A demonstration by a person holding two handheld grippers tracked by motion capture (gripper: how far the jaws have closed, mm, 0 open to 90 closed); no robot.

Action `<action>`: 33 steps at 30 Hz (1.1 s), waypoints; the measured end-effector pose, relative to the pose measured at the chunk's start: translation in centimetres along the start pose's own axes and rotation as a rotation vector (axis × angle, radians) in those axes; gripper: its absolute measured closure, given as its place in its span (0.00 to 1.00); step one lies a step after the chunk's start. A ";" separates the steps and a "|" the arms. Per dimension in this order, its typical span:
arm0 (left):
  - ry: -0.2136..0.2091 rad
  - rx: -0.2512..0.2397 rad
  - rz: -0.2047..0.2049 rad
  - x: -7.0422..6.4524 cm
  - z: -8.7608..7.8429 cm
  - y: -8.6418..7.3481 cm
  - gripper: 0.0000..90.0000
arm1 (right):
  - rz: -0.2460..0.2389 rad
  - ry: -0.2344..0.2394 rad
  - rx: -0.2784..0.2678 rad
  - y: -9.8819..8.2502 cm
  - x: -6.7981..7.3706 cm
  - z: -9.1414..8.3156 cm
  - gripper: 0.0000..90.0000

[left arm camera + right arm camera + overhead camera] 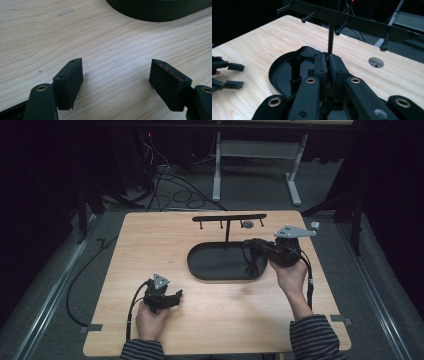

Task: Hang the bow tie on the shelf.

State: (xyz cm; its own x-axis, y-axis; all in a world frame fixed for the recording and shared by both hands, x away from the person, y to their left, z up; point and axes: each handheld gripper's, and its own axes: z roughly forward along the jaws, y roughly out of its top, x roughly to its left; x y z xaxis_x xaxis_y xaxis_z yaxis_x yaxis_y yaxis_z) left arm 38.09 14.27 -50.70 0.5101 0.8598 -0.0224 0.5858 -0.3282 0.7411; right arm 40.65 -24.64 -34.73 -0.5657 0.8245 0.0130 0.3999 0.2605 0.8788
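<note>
One black strap-like item [308, 53], clamped in the right gripper [328, 62], hangs over one black oval tray [210, 265]. One black T-shaped stand with four pegs [331, 37] rises just beyond that gripper. One left gripper [116, 80], jaws spread and holding nothing, rests on one light wooden desk [150, 235], well apart from the tray.
</note>
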 end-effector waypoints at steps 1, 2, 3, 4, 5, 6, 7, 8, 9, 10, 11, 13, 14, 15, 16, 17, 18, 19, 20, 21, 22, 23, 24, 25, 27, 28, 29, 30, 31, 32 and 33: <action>0.001 0.000 0.001 0.0 0.0 0.0 0.31 | 0.003 -0.003 0.001 0.2 -0.1 0.1 0.97; 0.004 0.002 0.005 -0.1 0.0 0.0 0.30 | 0.007 -0.010 0.001 0.5 -0.3 0.3 0.97; 0.004 0.002 0.005 -0.1 0.0 0.0 0.30 | 0.011 -0.014 0.005 0.7 -0.4 0.4 0.97; 0.004 0.002 0.005 -0.1 0.0 0.0 0.30 | 0.012 -0.015 0.004 0.8 -0.4 0.5 0.97; 0.004 0.002 0.004 -0.1 0.0 0.0 0.30 | 0.012 -0.019 0.009 1.0 -0.5 0.6 0.97; 0.004 0.002 0.005 -0.1 0.0 0.0 0.30 | 0.012 -0.019 0.009 1.0 -0.5 0.6 0.97; 0.003 0.001 0.004 -0.1 0.0 0.0 0.30 | 0.012 -0.025 0.009 1.3 -0.7 0.8 0.97; 0.003 0.001 0.004 -0.1 0.0 0.0 0.30 | 0.012 -0.025 0.009 1.3 -0.7 0.8 0.97; 0.004 0.002 0.005 -0.1 0.0 0.0 0.30 | 0.018 -0.028 0.010 1.5 -0.8 0.9 0.97; 0.004 0.002 0.005 -0.1 0.0 0.0 0.30 | 0.025 -0.032 0.005 1.8 -0.9 1.0 0.97; 0.004 0.002 0.005 -0.1 0.0 0.0 0.30 | 0.017 -0.034 0.001 2.0 -1.0 1.1 0.97; 0.004 0.002 0.005 -0.1 0.0 0.0 0.30 | 0.024 -0.038 0.000 2.1 -1.1 1.1 0.97; 0.004 0.002 0.005 -0.1 0.0 0.0 0.30 | 0.028 -0.039 0.000 2.3 -1.1 1.3 0.97; 0.003 0.002 0.004 -0.1 0.0 0.0 0.30 | 0.029 -0.041 0.000 2.4 -1.3 1.4 0.97; 0.004 0.001 0.004 -0.1 0.0 0.0 0.30 | 0.033 -0.041 0.002 2.5 -1.4 1.6 0.97; 0.004 0.002 0.005 0.0 0.0 0.0 0.30 | 0.043 -0.041 0.006 2.6 -1.6 1.9 0.97; 0.004 0.002 0.005 -0.1 0.0 0.0 0.30 | 0.044 -0.043 0.009 2.7 -1.7 2.0 0.97; 0.004 0.002 0.004 -0.1 0.0 0.0 0.30 | 0.048 -0.045 0.009 2.7 -1.8 2.2 0.97; 0.004 0.002 0.004 -0.1 0.0 0.0 0.30 | 0.048 -0.045 0.009 2.7 -1.8 2.2 0.97; 0.004 0.001 0.004 -0.1 0.0 0.0 0.30 | 0.061 -0.049 0.011 2.9 -1.9 2.4 0.97; 0.004 0.001 0.004 -0.1 0.0 0.0 0.30 | 0.061 -0.049 0.011 2.9 -1.9 2.4 0.97; 0.003 0.001 0.003 -0.1 0.0 0.0 0.30 | 0.069 -0.052 0.010 3.1 -2.1 2.7 0.97; 0.004 0.000 0.003 -0.1 0.0 0.0 0.30 | 0.069 -0.054 0.015 3.1 -2.1 2.9 0.96; 0.004 0.002 0.005 0.0 0.0 0.0 0.30 | 0.067 -0.061 0.022 3.2 -2.2 3.1 0.96; 0.004 0.002 0.005 0.0 0.0 0.0 0.30 | 0.068 -0.065 0.028 3.4 -2.3 3.4 0.96; 0.004 0.002 0.005 0.0 0.0 0.0 0.30 | 0.071 -0.068 0.031 3.5 -2.3 3.6 0.96; 0.004 0.002 0.005 0.0 0.0 0.0 0.30 | 0.074 -0.069 0.034 3.5 -2.3 3.7 0.96; 0.004 0.002 0.005 0.0 0.0 0.0 0.30 | 0.072 -0.070 0.036 3.6 -2.4 3.9 0.96; 0.004 0.002 0.005 0.0 0.0 0.0 0.30 | 0.076 -0.077 0.039 3.7 -2.4 4.1 0.96; 0.004 0.002 0.005 0.0 0.0 0.0 0.30 | 0.076 -0.077 0.039 3.7 -2.4 4.1 0.96; 0.004 0.001 0.005 0.0 0.0 0.0 0.30 | 0.080 -0.078 0.037 3.7 -2.5 4.4 0.96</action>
State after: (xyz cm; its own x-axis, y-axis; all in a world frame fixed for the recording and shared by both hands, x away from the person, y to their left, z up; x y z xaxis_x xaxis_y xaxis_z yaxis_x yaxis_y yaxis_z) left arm 38.08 14.24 -50.70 0.5107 0.8596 -0.0162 0.5840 -0.3331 0.7402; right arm 46.72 -23.58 -33.61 -0.4739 0.8795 0.0439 0.4684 0.2096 0.8583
